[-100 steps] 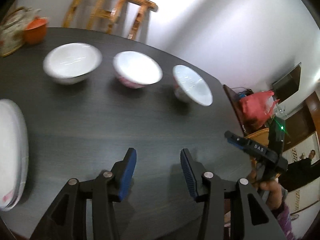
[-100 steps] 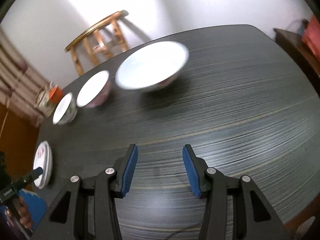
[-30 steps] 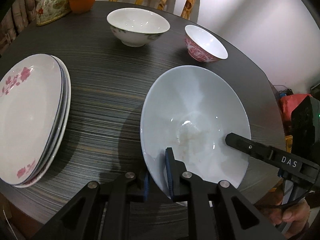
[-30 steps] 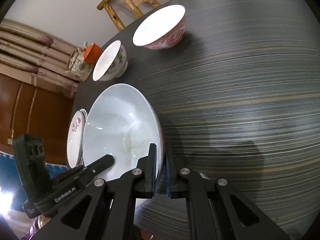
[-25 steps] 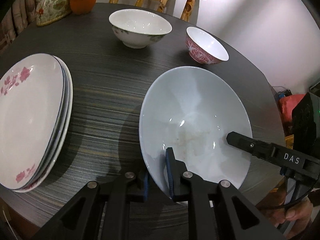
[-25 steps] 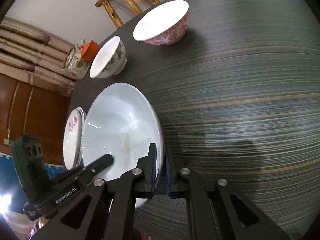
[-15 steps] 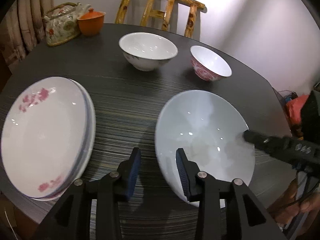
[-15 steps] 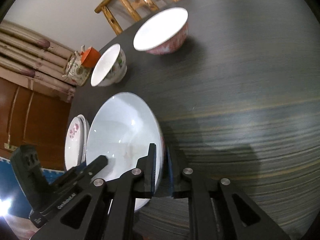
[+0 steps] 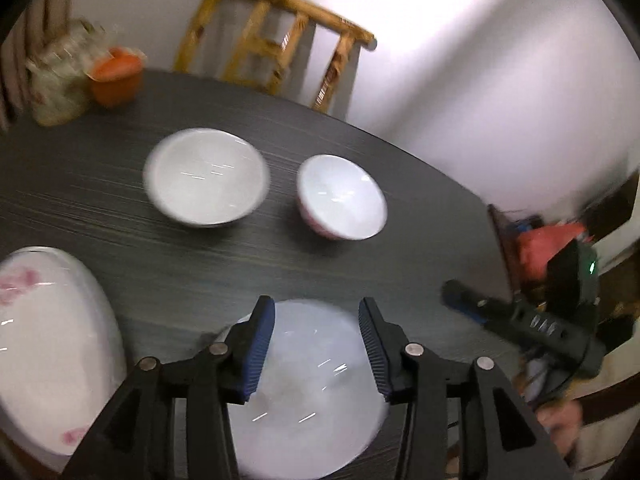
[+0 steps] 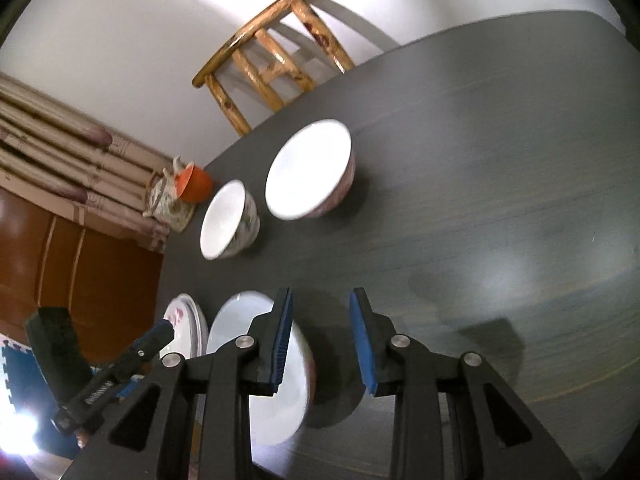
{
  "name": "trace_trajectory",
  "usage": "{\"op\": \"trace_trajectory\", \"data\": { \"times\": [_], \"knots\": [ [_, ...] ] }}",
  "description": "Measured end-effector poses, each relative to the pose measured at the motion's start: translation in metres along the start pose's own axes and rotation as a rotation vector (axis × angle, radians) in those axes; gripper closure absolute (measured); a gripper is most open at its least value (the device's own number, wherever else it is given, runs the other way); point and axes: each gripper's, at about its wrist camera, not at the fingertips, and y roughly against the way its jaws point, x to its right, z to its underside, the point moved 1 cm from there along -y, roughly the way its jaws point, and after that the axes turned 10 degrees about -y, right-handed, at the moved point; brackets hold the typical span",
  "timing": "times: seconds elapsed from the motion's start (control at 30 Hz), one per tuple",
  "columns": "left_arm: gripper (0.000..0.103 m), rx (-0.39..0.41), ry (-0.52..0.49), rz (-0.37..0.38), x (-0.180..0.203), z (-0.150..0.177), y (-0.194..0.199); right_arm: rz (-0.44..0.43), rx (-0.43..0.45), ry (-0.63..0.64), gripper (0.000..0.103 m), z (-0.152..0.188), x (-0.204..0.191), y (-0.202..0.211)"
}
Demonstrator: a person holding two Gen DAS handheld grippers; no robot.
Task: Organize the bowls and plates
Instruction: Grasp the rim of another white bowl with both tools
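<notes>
The large pale bowl (image 9: 312, 396) rests on the dark table (image 9: 200, 264) near its front edge, free of both grippers. My left gripper (image 9: 316, 344) hovers above it with its jaws opening and nothing pressed between the pads. My right gripper (image 10: 320, 340) is lifted beside the same large pale bowl (image 10: 272, 396), its jaws opening too, empty. Farther back stand a white bowl (image 9: 206, 176) and a red-patterned bowl (image 9: 342, 198). A stack of pink-flowered plates (image 9: 48, 340) lies at the left. The other gripper (image 9: 520, 320) shows at the right in the left wrist view.
A wooden chair (image 9: 276, 40) stands behind the table. A teapot with an orange lid (image 9: 88, 76) sits at the far left corner. A red bag (image 9: 548, 244) lies beyond the table's right edge. A wooden cabinet (image 10: 80, 264) stands left of the table.
Both grippers let go of the large bowl's rim, opened and rose back from it. The bowl now sits on the table by the plate stack.
</notes>
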Motion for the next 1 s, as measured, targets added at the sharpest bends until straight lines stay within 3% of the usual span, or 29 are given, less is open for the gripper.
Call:
{"op": "trace_trajectory", "data": {
  "times": [0.2, 0.3, 0.4, 0.5, 0.67, 1.0],
  "knots": [
    [0.059, -0.058, 0.102, 0.001, 0.003, -0.043, -0.056, 0.047, -0.023, 0.014, 0.074, -0.042, -0.005, -0.014],
    [0.059, -0.113, 0.191, -0.013, -0.010, -0.052, -0.080, 0.063, -0.029, 0.024, 0.074, -0.061, -0.009, -0.024],
    [0.059, -0.118, 0.271, 0.021, -0.021, -0.053, -0.093, 0.082, -0.048, 0.021, 0.074, -0.079, -0.009, -0.040],
    [0.059, -0.130, 0.290, -0.009, -0.028, -0.057, -0.104, 0.094, -0.065, 0.017, 0.070, -0.092, -0.007, -0.057],
    [0.058, -0.117, 0.333, 0.003, -0.038, -0.060, -0.115, 0.094, -0.082, 0.008, 0.058, -0.108, -0.005, -0.079],
    [0.058, -0.070, 0.346, -0.031, -0.043, -0.067, -0.129, 0.139, -0.121, 0.046, 0.058, -0.129, -0.010, -0.123]
  ]
}}
